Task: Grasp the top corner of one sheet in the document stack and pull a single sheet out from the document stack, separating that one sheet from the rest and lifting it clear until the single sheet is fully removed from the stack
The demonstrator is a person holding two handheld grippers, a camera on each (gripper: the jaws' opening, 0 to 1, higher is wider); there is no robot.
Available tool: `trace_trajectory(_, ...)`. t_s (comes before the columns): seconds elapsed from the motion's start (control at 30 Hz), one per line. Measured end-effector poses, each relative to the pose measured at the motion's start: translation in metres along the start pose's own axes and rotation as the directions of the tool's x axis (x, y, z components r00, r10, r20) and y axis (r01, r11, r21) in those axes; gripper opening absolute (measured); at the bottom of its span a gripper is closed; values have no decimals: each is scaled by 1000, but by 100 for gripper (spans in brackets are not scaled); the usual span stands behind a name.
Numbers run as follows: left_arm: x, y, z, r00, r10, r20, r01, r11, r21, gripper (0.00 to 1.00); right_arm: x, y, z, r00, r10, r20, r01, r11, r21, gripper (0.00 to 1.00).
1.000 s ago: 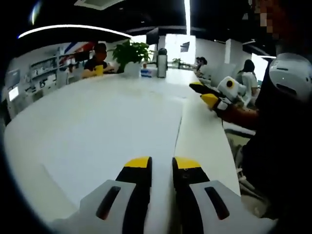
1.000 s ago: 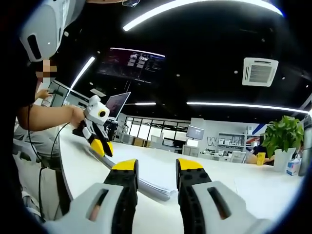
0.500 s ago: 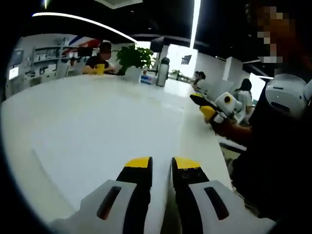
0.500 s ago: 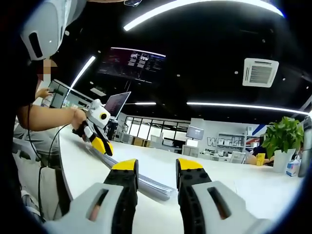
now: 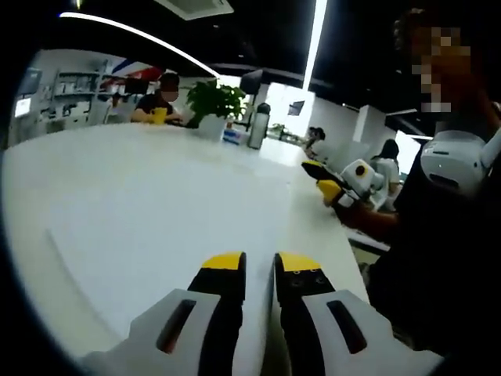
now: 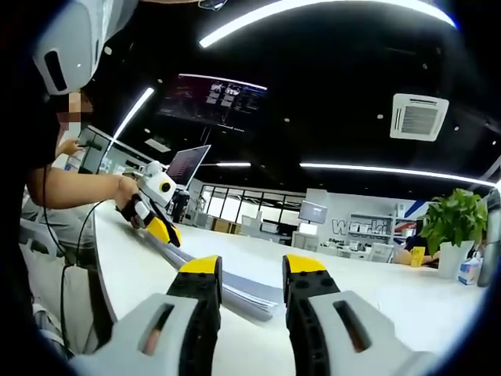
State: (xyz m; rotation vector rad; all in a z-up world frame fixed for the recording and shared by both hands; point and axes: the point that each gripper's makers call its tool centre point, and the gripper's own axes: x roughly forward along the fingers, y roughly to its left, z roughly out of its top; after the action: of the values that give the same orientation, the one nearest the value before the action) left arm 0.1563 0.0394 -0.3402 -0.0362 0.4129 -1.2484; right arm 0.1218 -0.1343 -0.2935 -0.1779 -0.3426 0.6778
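A white sheet [image 5: 156, 219] spreads out ahead of my left gripper [image 5: 260, 262], and its near edge runs up between the two yellow-tipped jaws, which stand close together on it. In the right gripper view that gripper [image 6: 163, 231] holds the sheet [image 6: 227, 278] by one end, raised at a slant above the document stack [image 6: 254, 307] on the white table [image 6: 391, 305]. My right gripper [image 6: 252, 266] is open and holds nothing, a little short of the stack's near corner. It also shows at the table's edge in the left gripper view [image 5: 321, 178].
A potted plant [image 5: 215, 98], a dark bottle [image 5: 258, 125] and a seated person [image 5: 160, 98] are at the table's far end. An open laptop [image 6: 188, 168] stands behind the left gripper. The person holding the grippers stands along the table's edge [image 5: 344, 258].
The left gripper has tipped up a little, and the held sheet now stands further off the stack. The right gripper has stayed put.
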Motion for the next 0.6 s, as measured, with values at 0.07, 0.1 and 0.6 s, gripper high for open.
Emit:
trace_trajectory(0.07, 1, -1, 0, 1000, 3, -4, -3, 1000, 12, 17, 0, 0, -1, 1000, -3, -7, 3, 1000, -1, 31)
trace_trajectory(0.1, 1, -1, 0, 1000, 5, -6, -5, 1000, 16, 17, 1, -2, -1, 1000, -8, -11, 8, 1000, 1, 31)
trace_trajectory(0.6, -1, -2, 0, 1000, -11, 7, 11, 1000, 16, 17, 0, -15, -24, 967, -29, -254, 23, 999, -26, 35)
